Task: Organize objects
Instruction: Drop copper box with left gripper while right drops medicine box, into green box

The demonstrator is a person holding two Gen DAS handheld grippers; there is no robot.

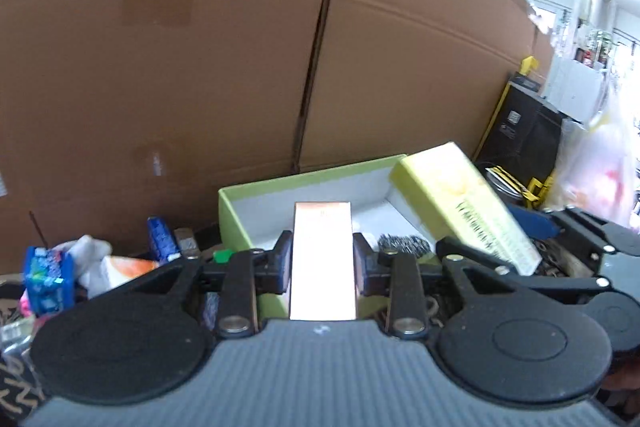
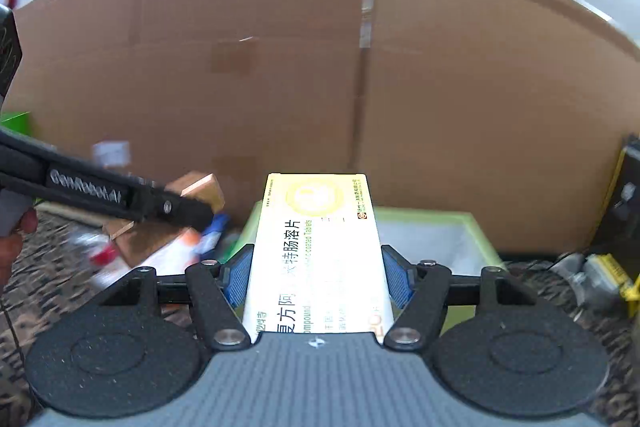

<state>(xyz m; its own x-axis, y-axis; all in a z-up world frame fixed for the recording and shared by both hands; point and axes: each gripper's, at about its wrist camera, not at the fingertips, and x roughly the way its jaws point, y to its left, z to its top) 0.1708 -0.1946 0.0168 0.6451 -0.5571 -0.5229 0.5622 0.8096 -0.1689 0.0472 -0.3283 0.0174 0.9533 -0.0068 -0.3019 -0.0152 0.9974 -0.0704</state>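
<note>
My left gripper (image 1: 322, 253) is shut on a narrow orange-and-white box (image 1: 322, 227), which is held lengthwise between its pads and lifted above the front of an open green tray (image 1: 232, 211) with a white floor. My right gripper (image 2: 318, 267) is shut on a wider yellow medicine box (image 2: 316, 211) with printed text, held over the same green tray (image 2: 476, 227). In the left wrist view that yellow box (image 1: 452, 195) hangs tilted over the tray's right side. In the right wrist view the left gripper's fingers (image 2: 180, 207) carry the orange box (image 2: 204, 189) at the left.
Tall cardboard boxes (image 1: 160, 67) wall off the back. Blue packets (image 1: 48, 279), a white-and-orange pack (image 1: 120, 267) and other small clutter lie left of the tray on a patterned surface (image 2: 60, 247). A black-and-yellow case (image 1: 520, 131) and plastic bags (image 1: 600, 167) stand to the right.
</note>
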